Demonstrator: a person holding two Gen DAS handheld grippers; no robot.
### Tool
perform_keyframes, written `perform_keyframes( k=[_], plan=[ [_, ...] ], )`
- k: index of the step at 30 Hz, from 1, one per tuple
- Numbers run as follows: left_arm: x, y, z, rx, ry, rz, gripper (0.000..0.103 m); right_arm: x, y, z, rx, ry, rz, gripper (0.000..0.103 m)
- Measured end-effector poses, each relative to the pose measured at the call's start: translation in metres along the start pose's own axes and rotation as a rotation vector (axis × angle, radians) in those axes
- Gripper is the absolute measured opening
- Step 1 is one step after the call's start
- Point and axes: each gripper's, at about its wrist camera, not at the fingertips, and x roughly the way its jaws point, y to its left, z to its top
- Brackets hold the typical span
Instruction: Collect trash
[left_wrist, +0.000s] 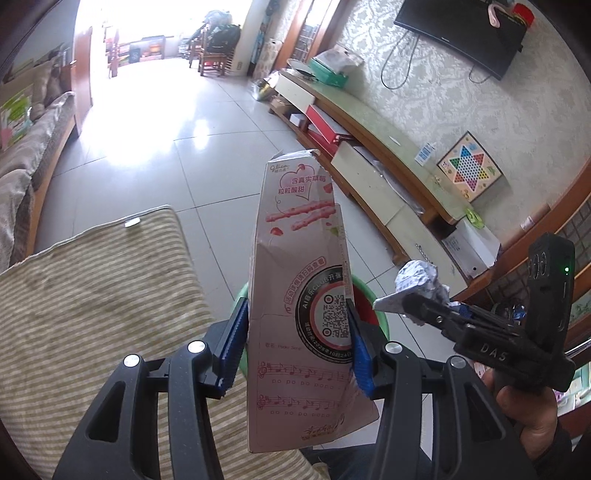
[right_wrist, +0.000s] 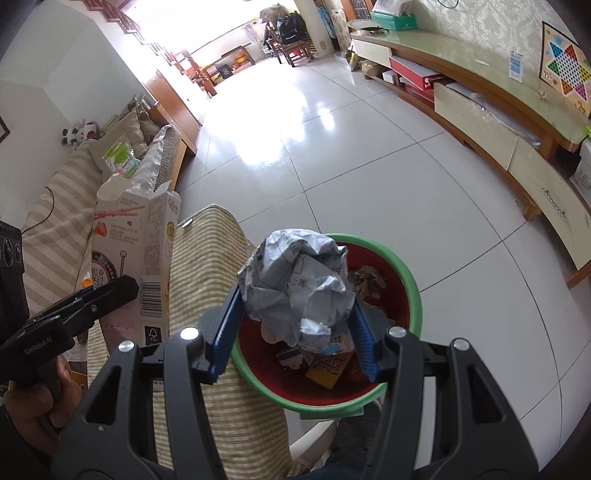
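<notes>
A tall pink snack box (left_wrist: 303, 295), torn open at the top, stands upright between the blue pads of my left gripper (left_wrist: 295, 310), which is shut on its lower half. In the right wrist view the same box (right_wrist: 147, 240) shows at the left with the left gripper (right_wrist: 110, 291) clamped on it. My right gripper (right_wrist: 295, 299) is shut on a crumpled ball of grey-white paper (right_wrist: 299, 280), held just above a red bin with a green rim (right_wrist: 413, 288). The bin holds several wrappers and small boxes. From the left wrist, the paper ball (left_wrist: 417, 277) and right gripper (left_wrist: 417, 302) sit to the right of the box, and the bin's rim (left_wrist: 369, 295) peeks out behind it.
A striped beige cushion (right_wrist: 207, 258) lies directly left of the bin. A sofa (left_wrist: 33, 155) runs along the left, and a long low TV cabinet (right_wrist: 498, 122) along the right wall. Glossy white floor tiles (right_wrist: 351, 155) stretch ahead. A person's hand (left_wrist: 524, 410) grips the right tool.
</notes>
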Motion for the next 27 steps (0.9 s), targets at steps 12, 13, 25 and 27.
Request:
perform_keyframes(
  k=[12,13,25,27],
  plan=[
    [0.027,-0.014,0.001,0.028,0.057,-0.032,0.053,0.014,-0.014,-0.008,0.028,0.023,-0.011,0.055],
    [0.026,-0.013,0.001,0.021,0.05,-0.04,0.067,0.015,-0.014,-0.007,0.027,0.025,-0.011,0.056],
    [-0.018,0.021,0.005,-0.058,-0.085,0.023,0.095,0.013,0.022,-0.007,-0.079,-0.002,-0.078,0.098],
    [-0.031,0.026,0.004,-0.053,-0.108,0.044,0.095,0.007,0.037,-0.009,-0.114,-0.019,-0.105,0.098]
  ],
)
